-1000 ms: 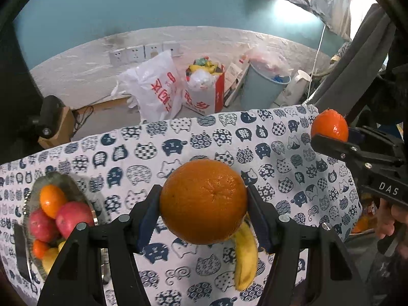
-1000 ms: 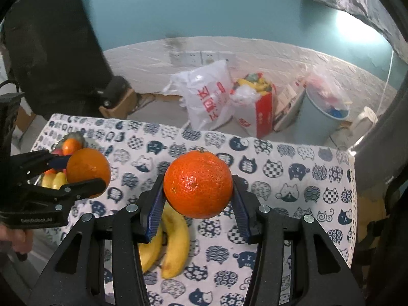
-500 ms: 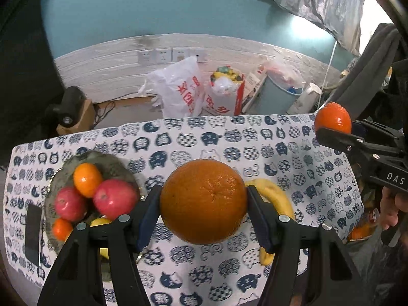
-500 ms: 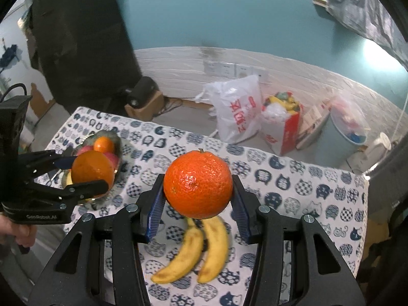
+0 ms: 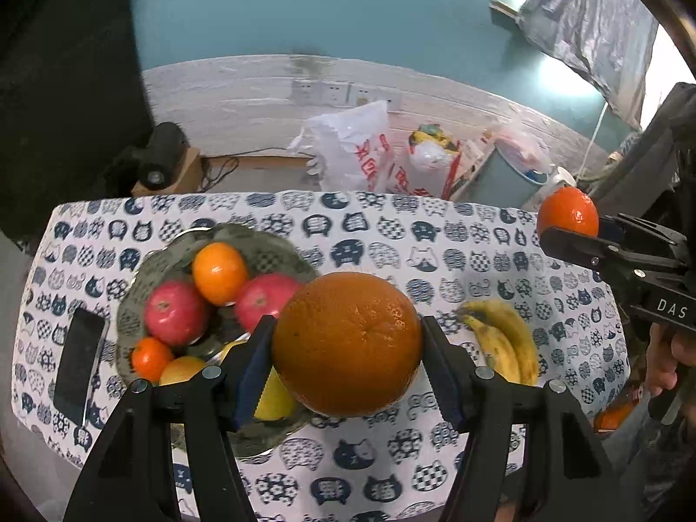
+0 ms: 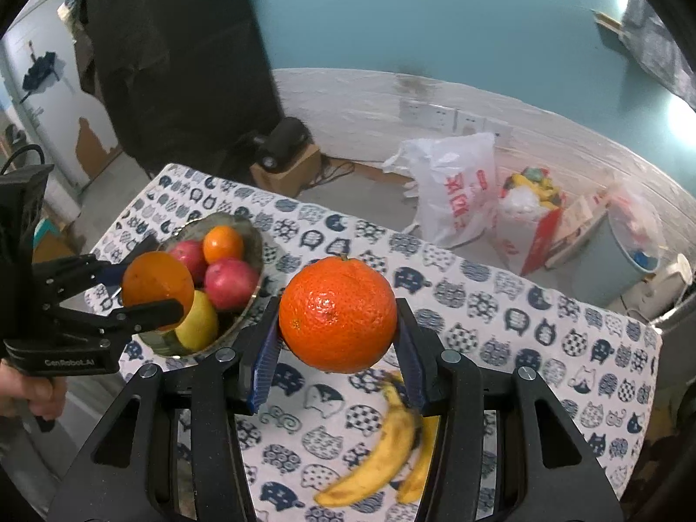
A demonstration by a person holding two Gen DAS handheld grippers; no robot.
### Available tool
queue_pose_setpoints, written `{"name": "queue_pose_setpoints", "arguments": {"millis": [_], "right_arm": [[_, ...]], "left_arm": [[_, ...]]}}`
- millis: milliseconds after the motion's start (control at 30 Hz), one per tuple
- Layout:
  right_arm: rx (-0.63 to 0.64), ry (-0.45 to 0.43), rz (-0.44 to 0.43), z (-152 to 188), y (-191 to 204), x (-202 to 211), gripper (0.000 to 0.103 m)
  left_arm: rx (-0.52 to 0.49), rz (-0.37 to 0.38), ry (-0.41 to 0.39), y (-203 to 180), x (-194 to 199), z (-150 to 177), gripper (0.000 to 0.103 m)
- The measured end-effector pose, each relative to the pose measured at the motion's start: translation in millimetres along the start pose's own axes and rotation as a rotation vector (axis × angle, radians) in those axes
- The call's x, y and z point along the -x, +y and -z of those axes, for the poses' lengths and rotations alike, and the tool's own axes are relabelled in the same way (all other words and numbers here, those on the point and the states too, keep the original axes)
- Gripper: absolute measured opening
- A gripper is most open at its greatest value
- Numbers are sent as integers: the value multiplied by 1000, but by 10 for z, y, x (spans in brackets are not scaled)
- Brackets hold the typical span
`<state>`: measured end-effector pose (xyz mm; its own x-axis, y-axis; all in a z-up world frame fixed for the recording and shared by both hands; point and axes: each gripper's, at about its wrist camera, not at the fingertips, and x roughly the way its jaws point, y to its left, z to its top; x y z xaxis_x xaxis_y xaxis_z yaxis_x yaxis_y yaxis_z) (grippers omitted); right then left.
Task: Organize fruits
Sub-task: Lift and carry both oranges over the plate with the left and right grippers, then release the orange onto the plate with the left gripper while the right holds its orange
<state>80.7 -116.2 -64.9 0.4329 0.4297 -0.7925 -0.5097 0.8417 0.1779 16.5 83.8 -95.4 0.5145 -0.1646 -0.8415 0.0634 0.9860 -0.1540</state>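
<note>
— Cat-print cloth covers our table (image 5: 361, 226), with a teal wall and plastic bags on the floor behind it. Where do we stand with the fruit?

— We have one in each hand. Our left gripper (image 5: 348, 343) is clamped about halfway on a big, dull, dimpled orange (image 5: 348, 343), the blue ribbed pads pressing its sides. Our right gripper (image 6: 338, 322) is closed narrower on a smaller, brighter, glossier mandarin (image 6: 338, 322).

— Why hold them up over the table like that?

— We judge we're carrying both toward the bowl (image 5: 278, 256). From the right wrist view, the big orange hangs just above the bowl's near rim; the mandarin sits off to the side, over bare cloth.

— What's in the bowl?

— It looks like shiny patterned metal, round and shallow. It holds two smooth red apples (image 5: 174, 311), small oranges and something yellow, a lemon perhaps.

— Anything left out?

— Two curved bananas (image 5: 504, 339), speckled at the tips, lie on the cloth beside the bowl. A dark phone (image 5: 80, 356) lies flat on the bowl's other side.
</note>
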Motion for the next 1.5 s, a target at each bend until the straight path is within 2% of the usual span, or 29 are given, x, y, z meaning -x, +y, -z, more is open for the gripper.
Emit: {"name": "queue_pose_setpoints", "arguments": {"millis": [400,800,1167,1367,1500], "right_arm": [[50,41,-49,-148,424,-335,49],[84,97,-72,-185,646,-718,49],[109,140,-86,-132,790,-962,49],[127,162,-97,-96,876,-1072,49],[136,174,-103,-68,927,-1129,49]], "left_arm": [[90,-37,36,565,-156,121,67],[137,-81,85,933,-477,153,67],[178,-68,151,1094,-748,158,67],[200,-60,158,1137,-765,151,67],[203,-102,138,1168,-699,135,71]]}}
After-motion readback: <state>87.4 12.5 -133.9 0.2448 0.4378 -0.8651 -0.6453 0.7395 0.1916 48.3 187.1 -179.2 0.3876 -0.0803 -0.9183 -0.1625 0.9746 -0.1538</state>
